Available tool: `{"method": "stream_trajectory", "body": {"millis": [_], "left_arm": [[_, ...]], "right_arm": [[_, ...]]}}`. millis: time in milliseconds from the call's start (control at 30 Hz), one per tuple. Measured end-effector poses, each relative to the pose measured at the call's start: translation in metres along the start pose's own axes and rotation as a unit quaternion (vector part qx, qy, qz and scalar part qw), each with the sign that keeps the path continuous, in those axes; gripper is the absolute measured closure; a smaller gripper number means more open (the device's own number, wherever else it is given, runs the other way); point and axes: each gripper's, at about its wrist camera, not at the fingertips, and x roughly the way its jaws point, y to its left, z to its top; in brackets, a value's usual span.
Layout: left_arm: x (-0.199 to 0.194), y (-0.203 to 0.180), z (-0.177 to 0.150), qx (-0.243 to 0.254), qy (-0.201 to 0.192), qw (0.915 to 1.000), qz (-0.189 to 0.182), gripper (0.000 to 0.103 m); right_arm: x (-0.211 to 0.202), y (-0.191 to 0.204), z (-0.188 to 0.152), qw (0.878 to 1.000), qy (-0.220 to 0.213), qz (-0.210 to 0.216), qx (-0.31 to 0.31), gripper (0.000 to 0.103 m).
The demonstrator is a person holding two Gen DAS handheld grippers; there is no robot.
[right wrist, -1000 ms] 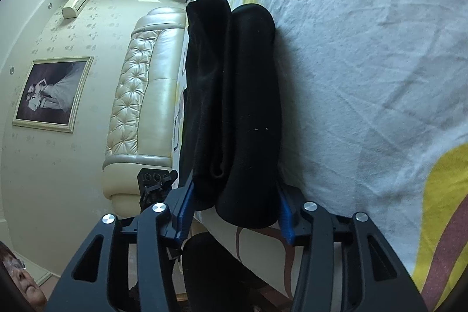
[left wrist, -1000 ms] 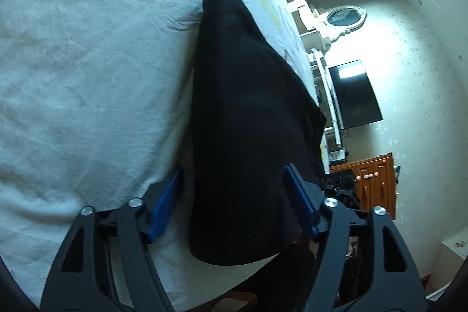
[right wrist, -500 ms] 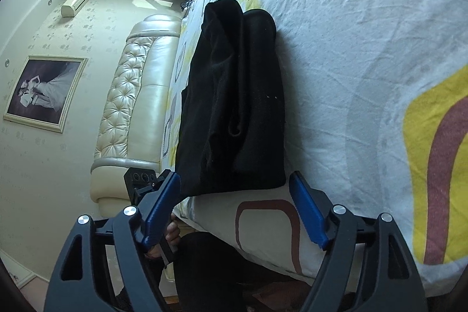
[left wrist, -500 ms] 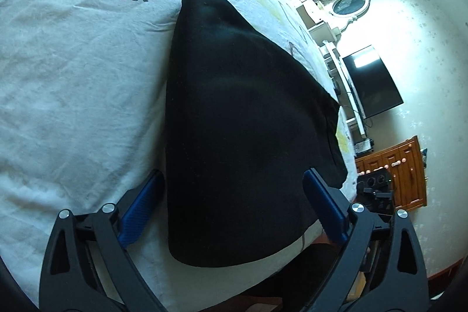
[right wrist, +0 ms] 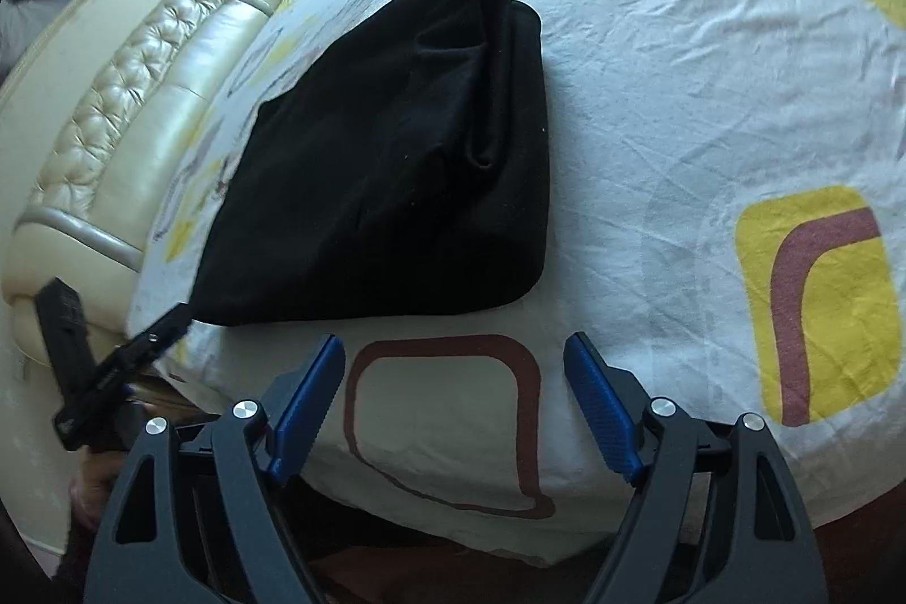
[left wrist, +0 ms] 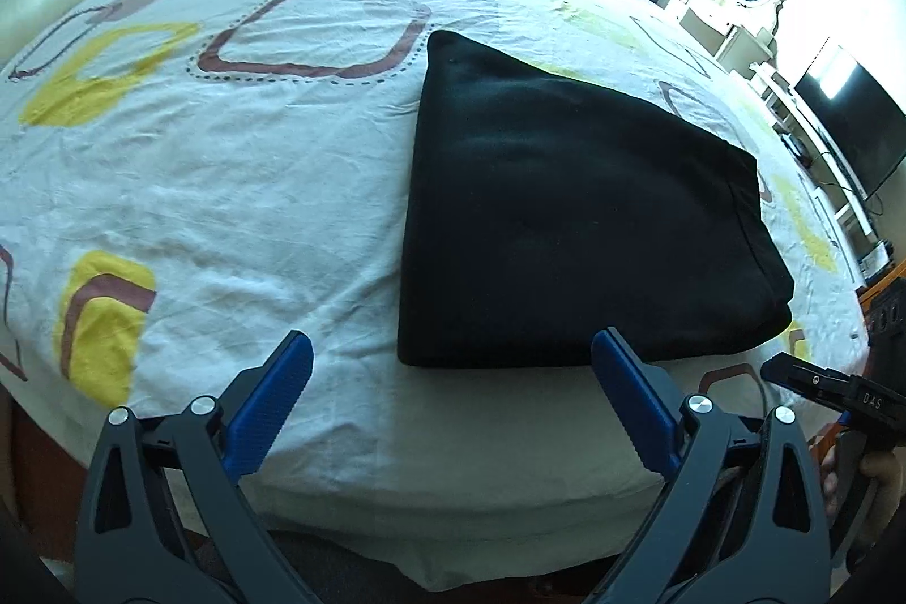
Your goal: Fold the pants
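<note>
The left gripper with blue ribbed pads [left wrist: 453,366] is spread wide and holds nothing, hanging just off the bed's near edge. The folded black cloth pants [left wrist: 566,219] lie flat on the white bedsheet printed with yellow and maroon squares [left wrist: 226,185], just beyond both grippers, touching neither. The right gripper with blue ribbed pads [right wrist: 456,372] is likewise wide open and empty. A cream tufted leather headboard [right wrist: 113,106] stands at left; a dark television [left wrist: 849,117] hangs at right.
</note>
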Motion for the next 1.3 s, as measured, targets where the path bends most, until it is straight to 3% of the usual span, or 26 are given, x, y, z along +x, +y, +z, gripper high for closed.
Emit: {"method": "stream_trajectory", "body": {"millis": [167,367,633,1300], "left_arm": [[-0.016,0.003,-0.017,-0.013,-0.012,0.9996,0.021,0.004],[-0.029,-0.007,-0.026,0.009,-0.039,0.9985,0.036,0.004],[-0.025,-0.019,-0.028,0.029,-0.038,0.9981,0.039,0.004],[-0.030,-0.037,-0.030,0.068,-0.063,0.9926,0.078,0.004]], "right_arm": [[0.003,0.022,-0.010,0.992,-0.029,-0.103,-0.062,0.024],[0.003,0.032,-0.010,0.983,-0.066,-0.148,-0.089,0.024],[0.001,0.026,-0.006,0.980,-0.096,-0.152,-0.084,0.020],[0.002,0.031,-0.018,0.984,-0.078,-0.139,-0.081,0.020]]}}
